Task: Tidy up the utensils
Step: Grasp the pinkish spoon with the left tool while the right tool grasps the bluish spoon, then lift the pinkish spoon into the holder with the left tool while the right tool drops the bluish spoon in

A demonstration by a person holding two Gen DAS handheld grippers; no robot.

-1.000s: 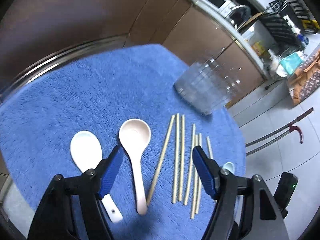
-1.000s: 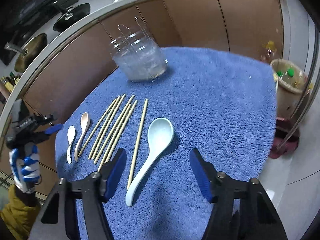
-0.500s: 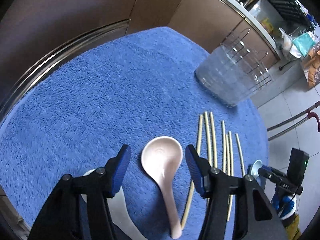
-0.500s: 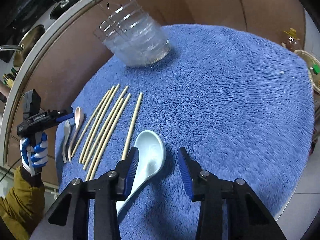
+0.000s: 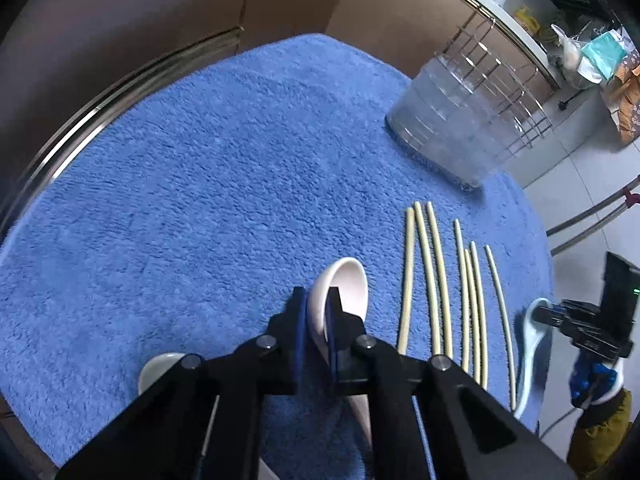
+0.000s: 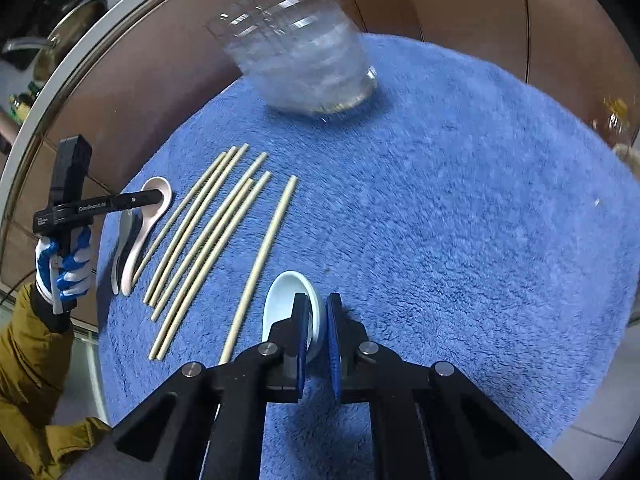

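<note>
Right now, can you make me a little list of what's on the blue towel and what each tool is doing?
surface: blue towel
left tool: shut on the pink spoon, pinching one side of its bowl
right tool: shut on the light blue spoon, at the rim of its bowl
white spoon: lying beside the pink spoon, mostly hidden by the left tool
chopsticks: seven, lying loose on the towel between the spoons
clear holder: standing at the far edge of the towel
</note>
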